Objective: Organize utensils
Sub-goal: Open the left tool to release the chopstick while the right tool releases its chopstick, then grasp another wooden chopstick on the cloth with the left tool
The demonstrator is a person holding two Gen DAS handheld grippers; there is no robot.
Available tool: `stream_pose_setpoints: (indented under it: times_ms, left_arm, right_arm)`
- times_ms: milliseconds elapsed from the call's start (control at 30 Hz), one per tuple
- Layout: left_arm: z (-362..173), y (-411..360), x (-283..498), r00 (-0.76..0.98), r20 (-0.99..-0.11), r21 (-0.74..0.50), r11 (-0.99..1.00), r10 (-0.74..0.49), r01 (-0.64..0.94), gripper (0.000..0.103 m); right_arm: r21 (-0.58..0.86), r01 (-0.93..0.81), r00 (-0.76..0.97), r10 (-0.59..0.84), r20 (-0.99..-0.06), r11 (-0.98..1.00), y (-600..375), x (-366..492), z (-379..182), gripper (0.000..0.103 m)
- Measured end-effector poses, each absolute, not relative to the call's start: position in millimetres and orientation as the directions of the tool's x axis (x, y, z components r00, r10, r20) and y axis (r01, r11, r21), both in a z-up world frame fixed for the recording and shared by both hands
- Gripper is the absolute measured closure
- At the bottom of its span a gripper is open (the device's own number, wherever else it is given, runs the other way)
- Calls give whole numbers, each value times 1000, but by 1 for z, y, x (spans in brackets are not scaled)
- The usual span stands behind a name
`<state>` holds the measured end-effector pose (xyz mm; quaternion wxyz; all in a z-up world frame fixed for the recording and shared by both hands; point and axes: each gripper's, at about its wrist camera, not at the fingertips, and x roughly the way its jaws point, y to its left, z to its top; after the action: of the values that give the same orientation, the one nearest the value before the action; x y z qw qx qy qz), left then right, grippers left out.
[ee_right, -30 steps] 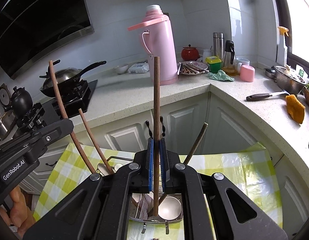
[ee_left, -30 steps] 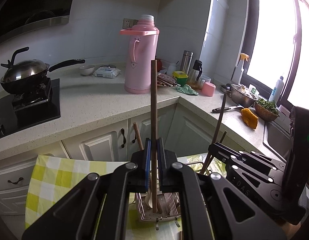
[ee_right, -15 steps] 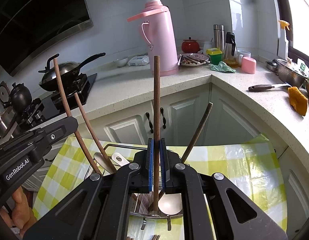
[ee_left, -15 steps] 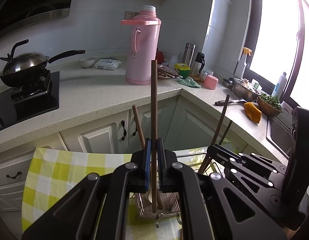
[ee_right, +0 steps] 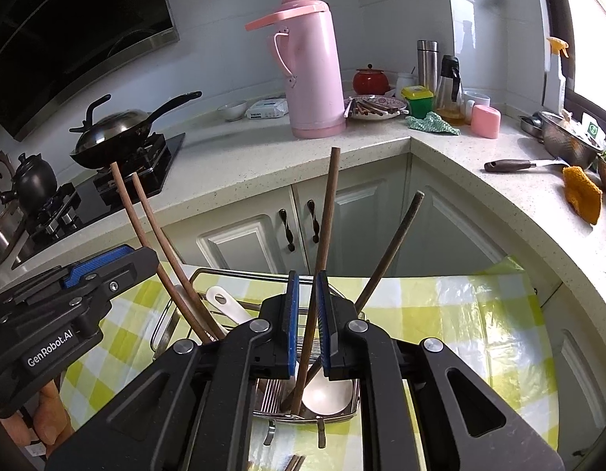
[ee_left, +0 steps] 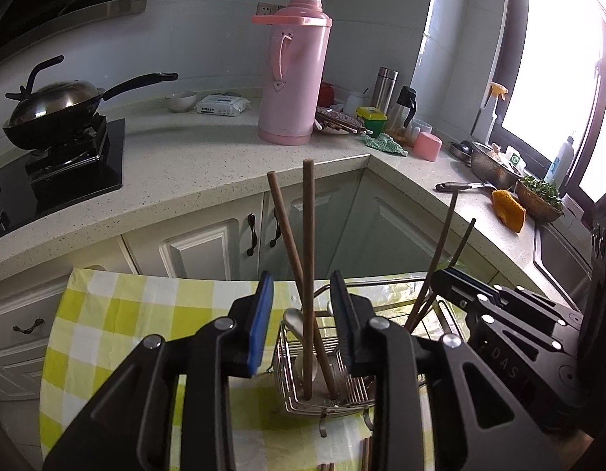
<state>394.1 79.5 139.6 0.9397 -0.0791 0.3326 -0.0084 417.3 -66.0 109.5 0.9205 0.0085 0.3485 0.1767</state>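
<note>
Jaws of left gripper released around upright chopstick in wire rack; right gripper parted, untouching

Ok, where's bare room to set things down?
Bare: the checked cloth left of the wire basket, cloth right of it, and counter between stove and pink thermos. Crowded: the basket's chopsticks and the corner beyond the thermos.

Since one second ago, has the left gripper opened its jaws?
Yes. The left gripper has spread its jaws away from the chopstick, which stands free in the wire basket.
</note>
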Motion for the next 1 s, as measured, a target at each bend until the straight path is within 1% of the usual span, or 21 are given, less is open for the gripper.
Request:
stream_pose_setpoints:
  times_ms: [67,100,133,167,300,367,433,567,667,800,900,1000]
  left_arm:
    - [142,84,391,783,-618,-164,986,-72,-39,74]
    - [144,86,388,786,-614,-168,985,-72,-41,74]
    - [146,88,385,790,-608,-172,984,-73,-41,74]
    - [147,90,382,793,-604,-177,983,-75,-42,74]
    - [148,101,365,805,-588,-200,978,-78,-51,74]
    - [147,107,352,812,-578,-213,975,-78,-58,72]
    - [143,111,338,816,-573,-215,975,-74,-63,68]
    - [120,114,306,806,-587,-214,975,-78,-61,68]
    - [88,112,282,778,-622,-216,975,-90,-60,68]
    - [40,101,252,720,-685,-207,977,-111,-46,68]
    - [12,93,229,687,-715,-200,980,-132,-20,68]
    - [-8,83,210,657,-736,-200,980,-159,14,70]
  right_arm:
    - [145,-312,705,330,-628,939,-71,416,113,74]
    - [148,-309,710,331,-621,940,-74,415,114,70]
    - [148,-306,717,330,-613,940,-77,413,116,63]
    - [142,-303,727,325,-606,942,-80,410,119,58]
    - [131,-283,756,305,-579,950,-95,396,124,50]
    - [126,-265,771,289,-567,956,-106,386,124,43]
    - [122,-246,782,271,-561,962,-118,374,119,39]
    - [144,-214,770,258,-584,966,-142,346,92,35]
    - [167,-212,730,270,-628,963,-154,321,59,33]
    - [192,-208,669,283,-688,959,-160,291,16,33]
    - [191,-211,642,283,-712,959,-159,268,-4,32]
    - [173,-211,632,269,-727,962,-157,246,-19,28]
